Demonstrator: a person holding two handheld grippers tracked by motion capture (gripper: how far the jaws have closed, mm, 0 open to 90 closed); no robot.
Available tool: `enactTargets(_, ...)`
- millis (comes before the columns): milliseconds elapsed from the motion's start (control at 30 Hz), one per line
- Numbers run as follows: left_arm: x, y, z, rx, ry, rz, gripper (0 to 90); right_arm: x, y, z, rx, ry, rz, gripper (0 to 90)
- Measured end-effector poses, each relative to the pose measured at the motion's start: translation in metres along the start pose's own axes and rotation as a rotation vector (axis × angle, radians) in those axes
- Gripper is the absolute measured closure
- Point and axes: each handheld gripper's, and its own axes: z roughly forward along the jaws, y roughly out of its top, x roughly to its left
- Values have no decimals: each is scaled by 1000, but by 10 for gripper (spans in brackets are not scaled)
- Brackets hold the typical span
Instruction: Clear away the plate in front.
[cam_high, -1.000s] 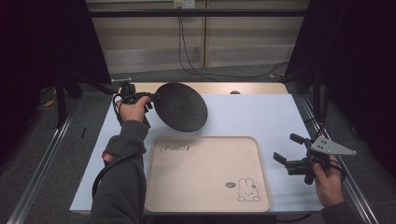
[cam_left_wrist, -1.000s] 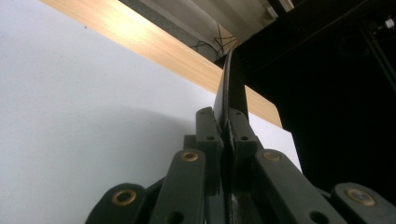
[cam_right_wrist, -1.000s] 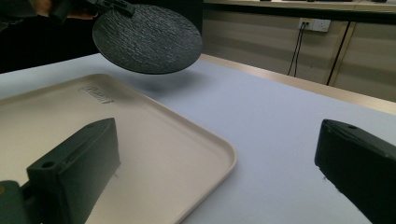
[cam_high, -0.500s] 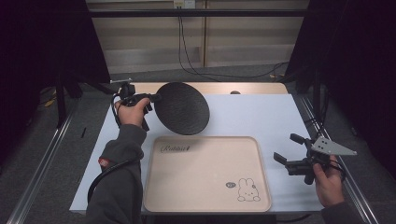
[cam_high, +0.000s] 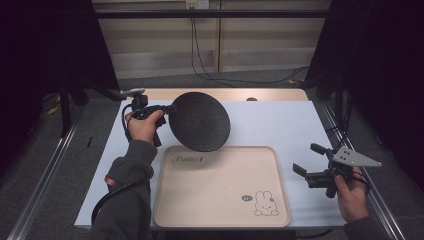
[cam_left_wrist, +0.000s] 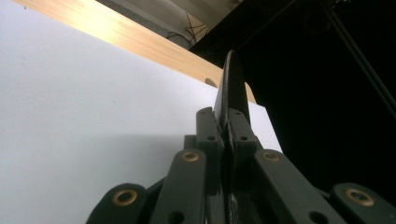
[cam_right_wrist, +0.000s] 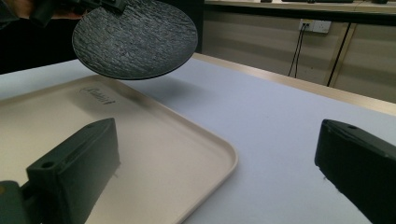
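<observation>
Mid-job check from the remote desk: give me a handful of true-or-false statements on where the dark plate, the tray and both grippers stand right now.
1. The left gripper is shut on the rim of the round black textured plate. True.
2. The plate lies flat inside the beige rectangular tray with a rabbit drawing. False: the plate is held in the air, tilted, over the tray's far edge and the white table cover.
3. The right gripper is open and holds nothing. True.
4. The right gripper rests on the tray. False: it is beside the tray's right edge, over the white cover.
5. The tray holds a cup. False: nothing lies in the tray.
</observation>
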Motion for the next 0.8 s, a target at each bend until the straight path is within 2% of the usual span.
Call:
enactTargets(167, -3, -5, -2, -2, -9, 25, 866, 0, 0, -1, -10, -9, 5, 0)
enactTargets(433, -7, -14, -5, 14, -48, 34, 867, 0, 0, 0, -7, -2, 1, 0)
enactTargets(633, -8, -19, -6, 21, -63, 32, 866, 0, 0, 0, -9, -2, 2, 0)
enactTargets(800, -10, -26, -6, 44, -74, 46, 866, 0, 0, 0, -14, -13, 9, 0)
